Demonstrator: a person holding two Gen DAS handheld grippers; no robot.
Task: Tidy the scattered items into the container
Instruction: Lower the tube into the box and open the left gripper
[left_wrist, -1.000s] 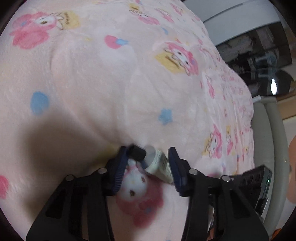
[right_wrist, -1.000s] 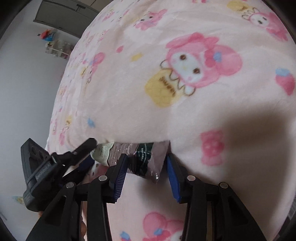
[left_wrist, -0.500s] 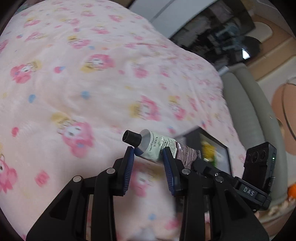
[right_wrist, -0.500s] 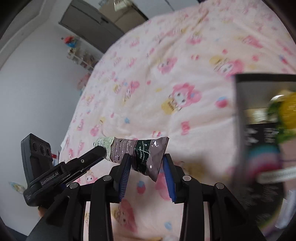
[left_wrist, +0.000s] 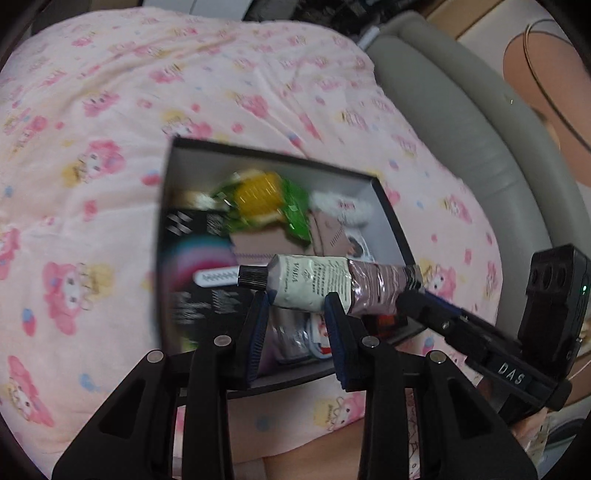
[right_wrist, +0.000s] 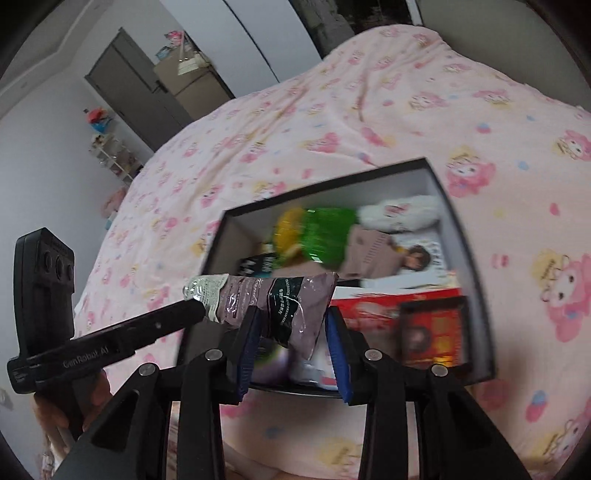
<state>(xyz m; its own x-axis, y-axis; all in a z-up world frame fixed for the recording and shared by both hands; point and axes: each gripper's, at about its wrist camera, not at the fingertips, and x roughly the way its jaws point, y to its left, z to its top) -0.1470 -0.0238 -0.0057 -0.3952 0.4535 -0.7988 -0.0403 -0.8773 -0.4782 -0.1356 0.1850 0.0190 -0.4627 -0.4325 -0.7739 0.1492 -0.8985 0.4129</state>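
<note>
Both grippers hold one hand cream tube (left_wrist: 321, 282) in the air above the near edge of a black open box (left_wrist: 273, 155). My left gripper (left_wrist: 297, 312) is shut on the white cap end of the tube. My right gripper (right_wrist: 291, 334) is shut on its crimped purple tail (right_wrist: 291, 306). The box (right_wrist: 332, 181) lies on the pink blanket and holds several items: a green and yellow packet (left_wrist: 266, 199), a white fluffy item (left_wrist: 343, 206), a photo card (right_wrist: 402, 262), a red packet (right_wrist: 406, 314).
The pink cartoon-print blanket (left_wrist: 92, 166) covers the bed around the box. A grey padded bed frame (left_wrist: 461, 122) runs along the right in the left wrist view. A dark door (right_wrist: 129, 85) and a shelf (right_wrist: 114, 155) stand far off.
Both grippers lifted the tube off the blanket and carried it over to the box, which now fills the middle of both views.
</note>
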